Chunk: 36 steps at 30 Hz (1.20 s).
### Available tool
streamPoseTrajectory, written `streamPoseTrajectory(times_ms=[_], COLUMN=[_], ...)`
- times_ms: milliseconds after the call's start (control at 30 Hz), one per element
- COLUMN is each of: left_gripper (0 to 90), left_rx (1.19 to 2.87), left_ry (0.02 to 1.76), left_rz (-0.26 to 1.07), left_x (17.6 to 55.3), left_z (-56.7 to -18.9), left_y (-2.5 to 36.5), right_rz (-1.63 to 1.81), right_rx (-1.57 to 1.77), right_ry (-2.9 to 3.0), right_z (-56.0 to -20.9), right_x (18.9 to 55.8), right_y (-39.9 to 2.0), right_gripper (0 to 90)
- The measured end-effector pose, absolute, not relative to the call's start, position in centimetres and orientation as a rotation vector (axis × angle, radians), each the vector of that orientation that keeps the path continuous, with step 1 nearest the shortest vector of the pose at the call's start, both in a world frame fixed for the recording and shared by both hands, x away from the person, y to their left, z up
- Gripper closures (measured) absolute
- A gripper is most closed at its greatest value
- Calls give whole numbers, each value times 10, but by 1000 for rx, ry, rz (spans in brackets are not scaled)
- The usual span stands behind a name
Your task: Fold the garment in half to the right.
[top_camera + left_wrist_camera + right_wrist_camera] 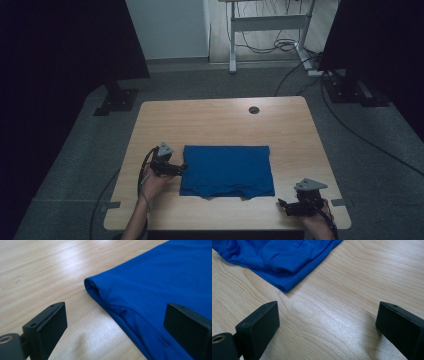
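A folded blue garment lies flat on the wooden table, a little toward the near edge. My left gripper is at its left edge, open. In the left gripper view the blue garment has its folded edge running between the jaws, and the left gripper holds nothing. My right gripper rests near the table's front right corner, open, pointing at the cloth's near right corner. In the right gripper view the blue garment lies ahead of the right gripper, apart from it.
A round cable hole sits near the table's far edge. Black stands and a white desk frame with cables stand on the grey floor behind. Bare wood surrounds the cloth.
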<state>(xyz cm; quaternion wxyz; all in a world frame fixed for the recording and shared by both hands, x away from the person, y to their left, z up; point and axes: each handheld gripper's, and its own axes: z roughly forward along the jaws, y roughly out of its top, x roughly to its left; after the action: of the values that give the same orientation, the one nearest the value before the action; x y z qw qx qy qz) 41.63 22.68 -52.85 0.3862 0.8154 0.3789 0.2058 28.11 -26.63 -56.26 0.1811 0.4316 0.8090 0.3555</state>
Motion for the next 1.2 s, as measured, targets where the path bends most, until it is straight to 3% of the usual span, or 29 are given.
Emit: streamPoseTrajectory(times_ms=[767, 1200], left_gripper=[59, 71], left_rx=[2041, 2104], left_ry=[1067, 1128], left_rz=[594, 591], left_x=[475, 479], left_z=[-537, -548], left_y=[218, 215], right_rz=[1003, 1003], right_rx=[1220, 1217], right_ry=[2285, 2286], right_z=[-563, -563], right_x=[281, 281], right_y=[-266, -266], right_gripper=[49, 49])
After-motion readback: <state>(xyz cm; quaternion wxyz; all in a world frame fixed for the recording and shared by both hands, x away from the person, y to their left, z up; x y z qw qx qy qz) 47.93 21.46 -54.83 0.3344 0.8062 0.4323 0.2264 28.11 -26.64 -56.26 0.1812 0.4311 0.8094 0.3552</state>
